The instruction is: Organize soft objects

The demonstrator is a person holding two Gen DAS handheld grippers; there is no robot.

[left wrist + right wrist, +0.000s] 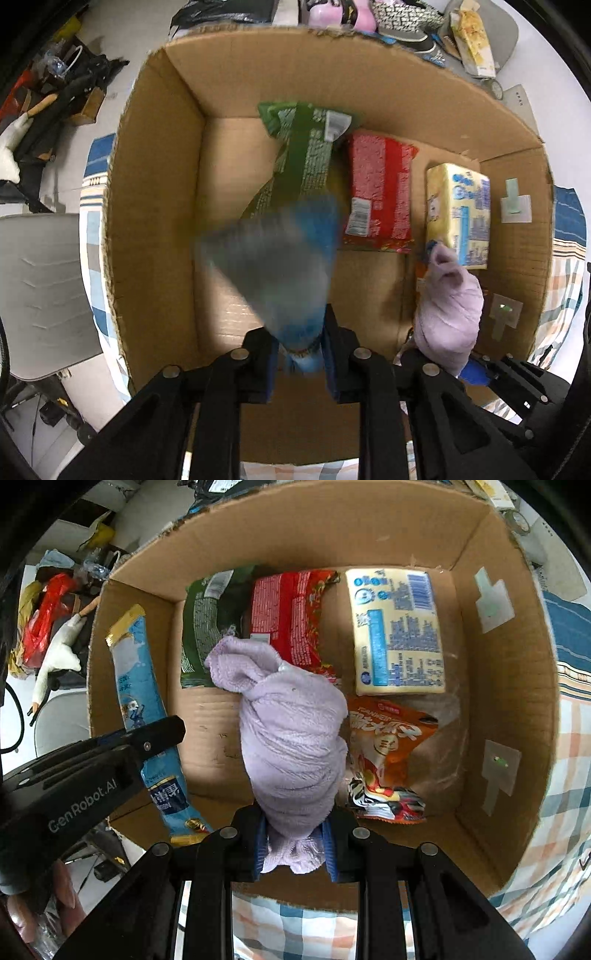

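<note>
My left gripper (300, 363) is shut on a blue and white snack packet (275, 266), blurred by motion, held over the left part of an open cardboard box (155, 192). The packet also shows in the right wrist view (140, 686). My right gripper (294, 843) is shut on a rolled lilac towel (291, 734), held above the box's middle; the towel shows in the left wrist view (448, 310). On the box floor lie a green packet (207, 627), a red packet (291, 616), a yellow tissue pack (397, 631) and an orange snack bag (384, 753).
The box (517, 701) sits on a checked cloth (569, 760). A grey chair (40, 291) stands to the left. Shoes (402, 18) and clutter lie behind the box. A pile of bags and tools (48, 103) lies at far left.
</note>
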